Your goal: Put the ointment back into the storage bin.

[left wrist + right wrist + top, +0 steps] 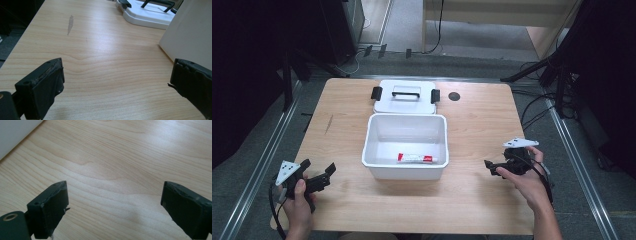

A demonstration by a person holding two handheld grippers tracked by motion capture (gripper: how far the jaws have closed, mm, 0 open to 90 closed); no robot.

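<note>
A red-and-white squeeze tube [415,159] lies flat inside the open white plastic box [404,172]; the left gripper [323,177] and the right gripper [492,167] each gape with nothing between the jaws.

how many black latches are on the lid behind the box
2. One latch sits at the left end of the white lid, the other latch at its right end, either side of the black handle. None seems hidden.
</note>
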